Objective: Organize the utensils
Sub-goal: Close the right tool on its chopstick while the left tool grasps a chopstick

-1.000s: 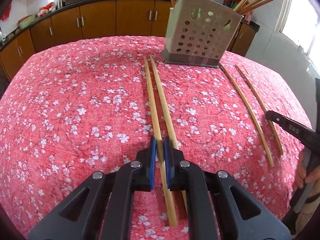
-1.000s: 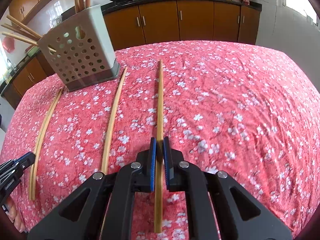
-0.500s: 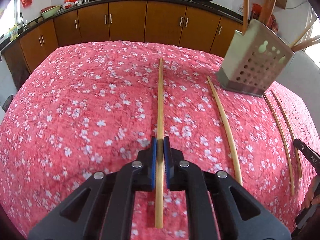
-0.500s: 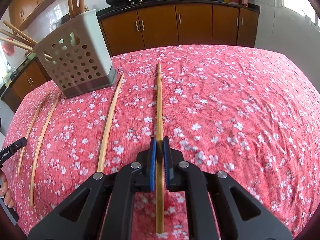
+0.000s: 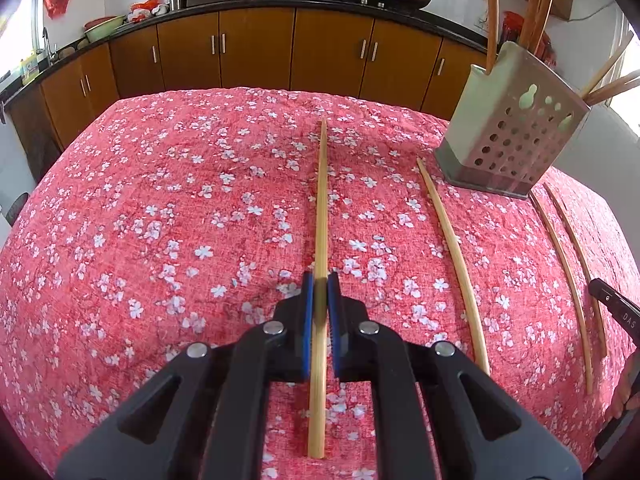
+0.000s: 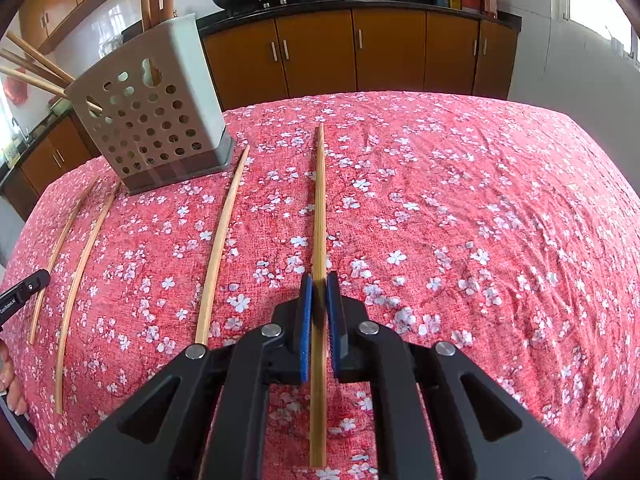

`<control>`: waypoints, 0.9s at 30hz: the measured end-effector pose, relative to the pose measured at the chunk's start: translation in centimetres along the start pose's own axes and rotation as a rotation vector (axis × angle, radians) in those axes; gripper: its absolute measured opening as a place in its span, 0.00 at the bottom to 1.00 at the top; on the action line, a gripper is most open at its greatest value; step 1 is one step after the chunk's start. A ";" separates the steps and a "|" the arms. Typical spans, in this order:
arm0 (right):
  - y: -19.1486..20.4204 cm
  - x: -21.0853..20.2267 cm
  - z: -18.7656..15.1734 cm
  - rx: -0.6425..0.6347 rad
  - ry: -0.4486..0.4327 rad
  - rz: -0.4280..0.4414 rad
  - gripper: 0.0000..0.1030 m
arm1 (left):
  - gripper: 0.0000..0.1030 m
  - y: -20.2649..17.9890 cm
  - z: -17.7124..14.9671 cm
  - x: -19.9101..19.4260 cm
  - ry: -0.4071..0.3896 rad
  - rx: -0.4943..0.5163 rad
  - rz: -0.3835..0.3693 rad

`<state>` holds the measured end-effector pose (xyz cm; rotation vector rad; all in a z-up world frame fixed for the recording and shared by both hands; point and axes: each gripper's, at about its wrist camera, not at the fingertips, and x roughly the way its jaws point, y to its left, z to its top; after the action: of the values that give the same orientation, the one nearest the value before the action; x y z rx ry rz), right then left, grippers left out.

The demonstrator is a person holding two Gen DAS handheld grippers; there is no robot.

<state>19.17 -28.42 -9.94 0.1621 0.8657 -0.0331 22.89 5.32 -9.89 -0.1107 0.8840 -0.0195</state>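
My left gripper [image 5: 320, 284] is shut on a bamboo chopstick [image 5: 321, 200] and holds it lengthwise above the red floral tablecloth [image 5: 160, 220]. My right gripper [image 6: 319, 284] is shut on another bamboo chopstick [image 6: 319, 200], also held along its fingers. A grey perforated utensil holder [image 5: 508, 136] with several chopsticks in it stands at the far right in the left wrist view, and at the far left in the right wrist view [image 6: 152, 120]. Three more chopsticks lie on the cloth: one [image 5: 452, 256] near the holder, two [image 5: 568, 276] beyond it.
Brown kitchen cabinets [image 5: 256, 52] with a black counter and woks run behind the table. The tip of the other gripper shows at the right edge of the left wrist view [image 5: 616, 308] and the left edge of the right wrist view [image 6: 24, 288].
My left gripper has closed on one chopstick of a pair, lifted it and swung left, leaving the other on the cloth. My right gripper has raised its chopstick slightly.
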 end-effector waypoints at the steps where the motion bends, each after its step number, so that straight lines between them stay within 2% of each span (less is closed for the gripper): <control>1: 0.0 0.0 0.0 0.001 0.000 0.001 0.08 | 0.09 0.0 0.0 0.0 0.000 -0.005 -0.005; 6: 0.0 0.0 0.0 0.001 0.000 0.002 0.09 | 0.09 0.6 -0.1 -0.2 -0.002 -0.027 -0.027; 27: 0.0 0.0 0.0 0.003 0.001 0.003 0.09 | 0.09 0.6 -0.1 -0.4 0.000 -0.030 -0.025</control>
<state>19.18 -28.44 -9.90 0.1661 0.8662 -0.0311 22.58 5.95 -9.70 -0.1494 0.8832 -0.0299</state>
